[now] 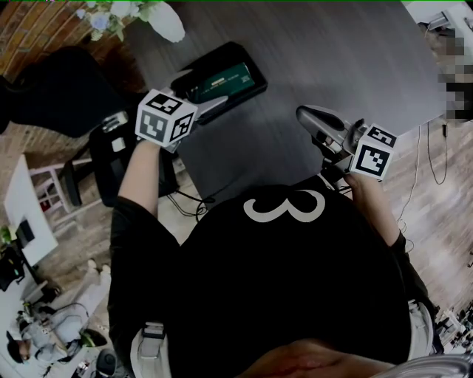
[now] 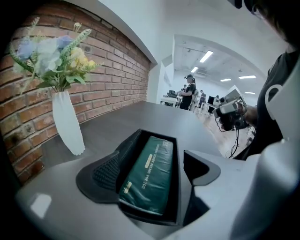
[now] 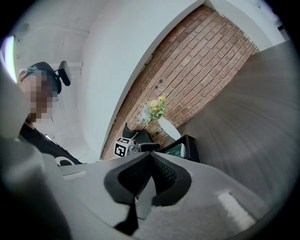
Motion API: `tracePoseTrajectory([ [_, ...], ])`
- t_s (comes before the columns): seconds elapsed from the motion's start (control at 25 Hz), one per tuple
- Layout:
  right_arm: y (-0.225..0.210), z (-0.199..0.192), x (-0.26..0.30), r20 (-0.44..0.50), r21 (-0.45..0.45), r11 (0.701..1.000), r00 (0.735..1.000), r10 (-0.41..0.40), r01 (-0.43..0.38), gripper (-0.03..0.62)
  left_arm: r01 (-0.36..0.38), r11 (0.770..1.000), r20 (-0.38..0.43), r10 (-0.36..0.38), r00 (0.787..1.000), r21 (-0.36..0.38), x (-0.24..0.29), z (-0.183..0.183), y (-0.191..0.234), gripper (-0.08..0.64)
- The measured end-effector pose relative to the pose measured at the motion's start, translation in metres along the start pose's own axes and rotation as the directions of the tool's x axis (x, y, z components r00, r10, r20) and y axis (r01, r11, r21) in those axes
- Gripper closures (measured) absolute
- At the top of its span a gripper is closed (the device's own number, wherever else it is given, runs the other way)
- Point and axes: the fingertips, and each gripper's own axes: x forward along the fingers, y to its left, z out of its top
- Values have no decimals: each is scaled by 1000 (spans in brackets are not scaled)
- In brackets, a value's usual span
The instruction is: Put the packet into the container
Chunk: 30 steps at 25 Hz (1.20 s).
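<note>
A dark green packet [image 1: 224, 79] lies flat inside a black open container [image 1: 255, 74] on the dark table [image 1: 332, 52]. My left gripper [image 1: 198, 92] hovers at the container's near end with its jaws spread wide. In the left gripper view the packet [image 2: 149, 173] fills the container [image 2: 182, 197], and the pads [image 2: 105, 171] stand clear of it on either side. My right gripper [image 1: 304, 114] is held above the table's near edge, to the right, and is shut with nothing in it. In the right gripper view its pads [image 3: 161, 171] meet, with the container [image 3: 191, 146] far beyond.
A white vase of flowers [image 1: 166, 22] stands at the table's far left, close to the brick wall [image 2: 117, 79]. A dark chair [image 1: 52, 92] is left of the table. Cables [image 1: 432, 155] trail on the wooden floor at the right. People stand in the distant office [image 2: 188, 91].
</note>
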Motion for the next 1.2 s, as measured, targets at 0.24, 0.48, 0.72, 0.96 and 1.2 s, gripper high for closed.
tracePoseTrajectory([
  [0.24,10,17,4,23,-67,998,1000,2,0,591,-43,991,145,61,988,-130,-41,30,-10,232],
  [0.48,35,31,16,5,-216,975,998,59,-57,591,-31,972,326,107,939,-231,-91,56,-47,354],
  [0.72,61,36,28,-12,-295,948,992,124,-122,591,39,961,414,81,907,-274,-116,69,-97,466],
  [0.96,80,21,40,-60,-294,936,981,184,-194,591,40,937,454,131,881,-346,-127,63,-121,548],
  [1.2,89,3,52,-97,-288,929,972,212,-232,591,19,930,460,164,873,-367,-129,57,-126,548],
])
